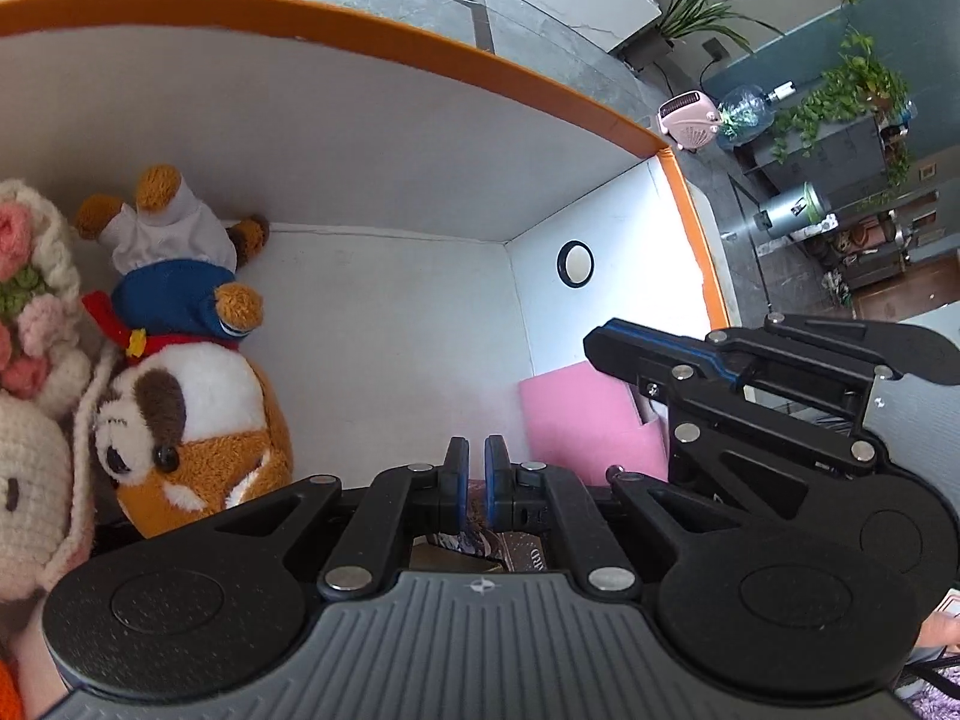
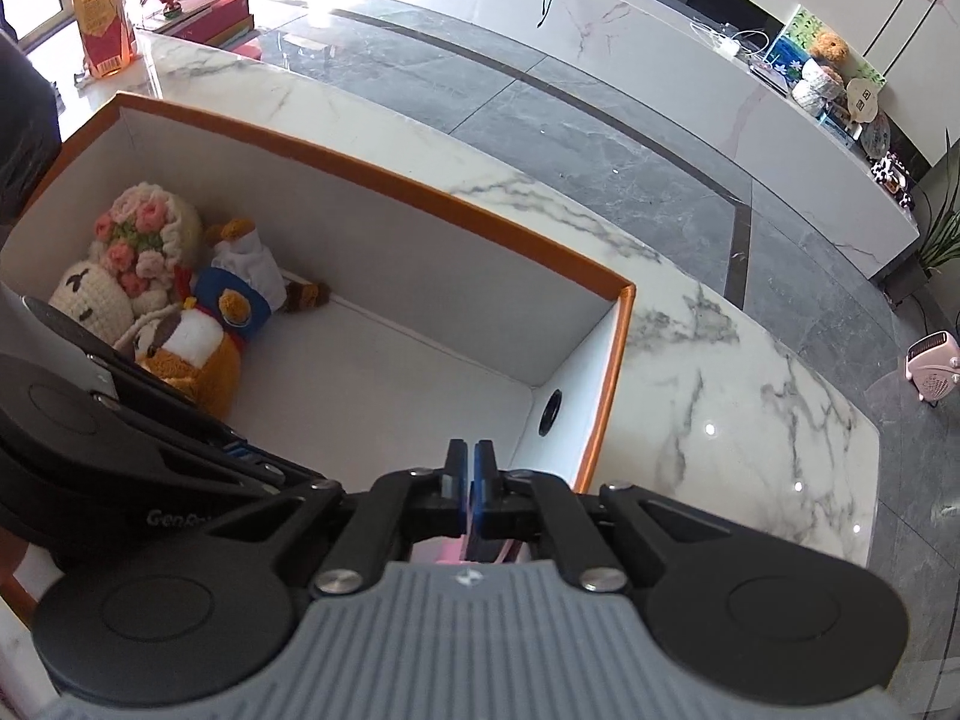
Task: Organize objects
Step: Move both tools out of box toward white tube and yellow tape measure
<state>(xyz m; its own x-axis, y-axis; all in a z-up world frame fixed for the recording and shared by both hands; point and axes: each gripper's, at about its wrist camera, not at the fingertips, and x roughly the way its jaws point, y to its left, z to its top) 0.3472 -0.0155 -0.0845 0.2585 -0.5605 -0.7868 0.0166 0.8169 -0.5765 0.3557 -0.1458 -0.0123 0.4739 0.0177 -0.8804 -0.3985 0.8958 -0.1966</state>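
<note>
Box (image 2: 420, 324), white inside with an orange rim, sits on the marble tabletop (image 2: 750, 396) below me. My left gripper (image 1: 476, 456) hangs over its near side, fingers almost closed, nothing visibly held. My right gripper (image 2: 470, 462) hovers over the box's right end, fingers closed; whether they pinch the pink sheet (image 1: 582, 420) I cannot tell. In the far left corner, a plush dog (image 2: 204, 336) lies upside down beside a crocheted doll (image 2: 120, 264).
</note>
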